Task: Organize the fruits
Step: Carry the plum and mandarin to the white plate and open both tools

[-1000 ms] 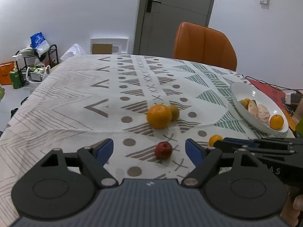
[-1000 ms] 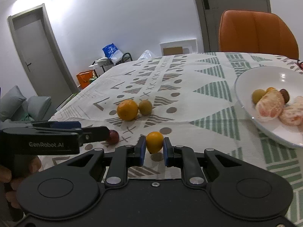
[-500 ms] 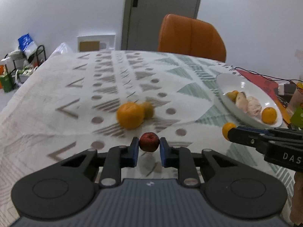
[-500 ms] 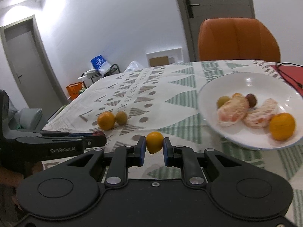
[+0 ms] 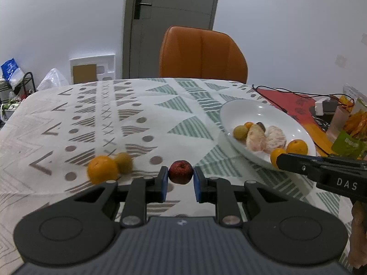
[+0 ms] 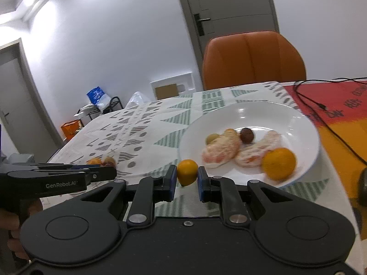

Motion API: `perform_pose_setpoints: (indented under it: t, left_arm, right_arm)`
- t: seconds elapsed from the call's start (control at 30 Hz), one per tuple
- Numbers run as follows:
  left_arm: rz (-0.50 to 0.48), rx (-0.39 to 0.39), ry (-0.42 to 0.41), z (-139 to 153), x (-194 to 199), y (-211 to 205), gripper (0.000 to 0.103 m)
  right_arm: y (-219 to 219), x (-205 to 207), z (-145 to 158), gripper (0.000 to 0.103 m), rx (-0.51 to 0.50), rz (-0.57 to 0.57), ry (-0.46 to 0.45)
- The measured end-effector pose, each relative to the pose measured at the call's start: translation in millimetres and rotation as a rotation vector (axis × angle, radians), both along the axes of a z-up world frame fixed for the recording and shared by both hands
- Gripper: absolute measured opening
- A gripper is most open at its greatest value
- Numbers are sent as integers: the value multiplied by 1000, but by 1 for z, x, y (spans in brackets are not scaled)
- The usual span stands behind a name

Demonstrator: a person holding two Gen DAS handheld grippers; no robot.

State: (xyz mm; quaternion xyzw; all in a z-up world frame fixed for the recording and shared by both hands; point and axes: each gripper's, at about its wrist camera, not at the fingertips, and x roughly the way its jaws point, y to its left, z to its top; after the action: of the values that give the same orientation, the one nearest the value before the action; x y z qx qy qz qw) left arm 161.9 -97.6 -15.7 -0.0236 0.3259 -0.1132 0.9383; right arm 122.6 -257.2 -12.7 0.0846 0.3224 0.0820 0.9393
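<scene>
Small orange (image 6: 187,172) beside "GenRobot.AI" gripper (image 6: 101,176)

Left wrist view: low over the surface (image 5: 146,114), looking along its claw (image 5: 180,181) toward the chair (image 5: 203,55).
Right wrist view: near the white plate (image 6: 305,126), facing the same chair.
Shared: plate, chair, door (image 5: 172,23), each other's claw.
</scene>
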Motion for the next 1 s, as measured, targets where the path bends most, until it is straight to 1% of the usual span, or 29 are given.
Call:
perform_pose_setpoints:
  t: [0.63, 0.7, 0.73, 1.0]
  left_arm:
    - [-83, 25, -42, 12, 13, -53, 21]
    - [-92, 28, -45, 13, 14, -59, 21]
    - [-97, 29, -47, 13, 15, -61, 21]
    - [-140, 43, -56, 13, 21, -84, 21]
  right_arm:
    - [-47, -6, 2, 18, 23, -118, -22]
    - [-51, -7, 1, 20, 20, -131, -24]
    - [-52, -8, 1, 25, 18, -136, -23]
    - [-63, -17, -3, 25, 30, -162, -6]
